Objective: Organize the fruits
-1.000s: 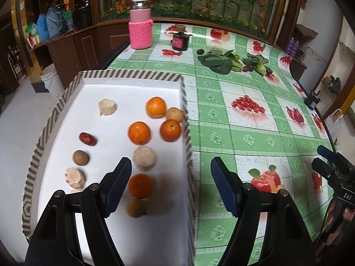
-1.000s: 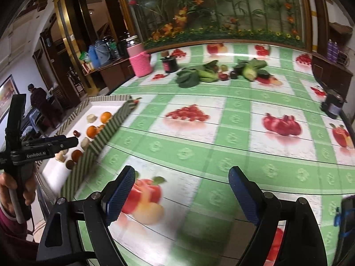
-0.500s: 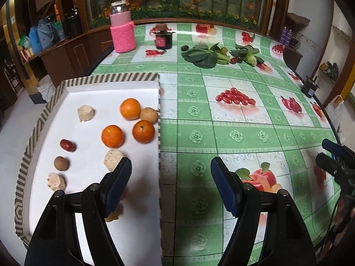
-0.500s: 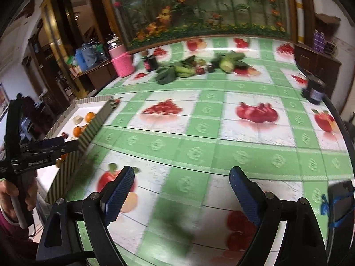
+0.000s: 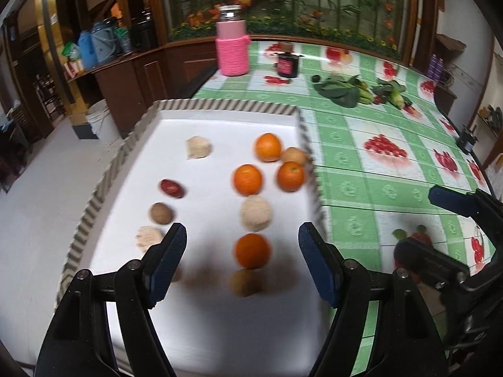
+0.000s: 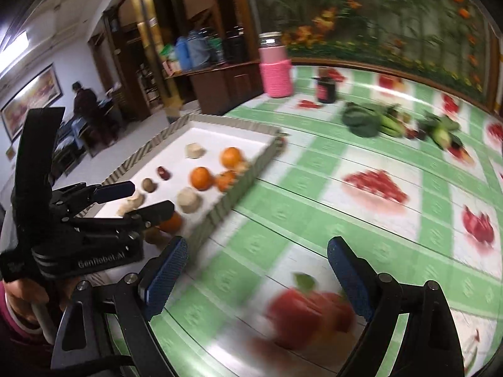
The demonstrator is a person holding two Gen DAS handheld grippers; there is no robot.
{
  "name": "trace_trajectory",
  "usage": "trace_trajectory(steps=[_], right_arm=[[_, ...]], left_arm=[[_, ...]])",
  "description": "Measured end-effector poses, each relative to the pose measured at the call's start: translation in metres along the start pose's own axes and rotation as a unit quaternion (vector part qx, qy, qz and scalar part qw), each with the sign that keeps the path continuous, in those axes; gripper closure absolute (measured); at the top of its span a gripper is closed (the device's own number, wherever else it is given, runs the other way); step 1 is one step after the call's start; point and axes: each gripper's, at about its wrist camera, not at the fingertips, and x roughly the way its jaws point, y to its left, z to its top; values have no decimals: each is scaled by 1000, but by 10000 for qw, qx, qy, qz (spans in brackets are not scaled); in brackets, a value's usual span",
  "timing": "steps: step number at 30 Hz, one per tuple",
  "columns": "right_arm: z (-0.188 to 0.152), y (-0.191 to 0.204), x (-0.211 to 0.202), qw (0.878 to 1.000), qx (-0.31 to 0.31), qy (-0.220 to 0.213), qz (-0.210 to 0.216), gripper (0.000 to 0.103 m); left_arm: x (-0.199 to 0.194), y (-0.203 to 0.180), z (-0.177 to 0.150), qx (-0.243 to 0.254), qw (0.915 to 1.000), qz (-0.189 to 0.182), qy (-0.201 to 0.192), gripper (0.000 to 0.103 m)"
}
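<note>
Swung toward the tray [image 6: 239, 185], the spread, empty right tongs [image 6: 256, 270] now see the left tongs [image 6: 138, 199], also spread.

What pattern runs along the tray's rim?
Grey and white stripes on the tray's rim, clearest in the left wrist view.

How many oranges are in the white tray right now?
4. Three cluster by the tray's right wall: far orange, middle-left orange, middle-right orange. The near orange sits just ahead of the left tongs. None appear hidden.
</note>
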Motion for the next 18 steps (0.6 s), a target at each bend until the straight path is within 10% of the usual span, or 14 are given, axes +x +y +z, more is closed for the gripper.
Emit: trace_trajectory(steps=[18], right_arm=[[12, 47, 29, 9995, -302, 105, 80, 12]], left_arm=[[-1, 42, -13, -399, 9989, 236, 5, 29]])
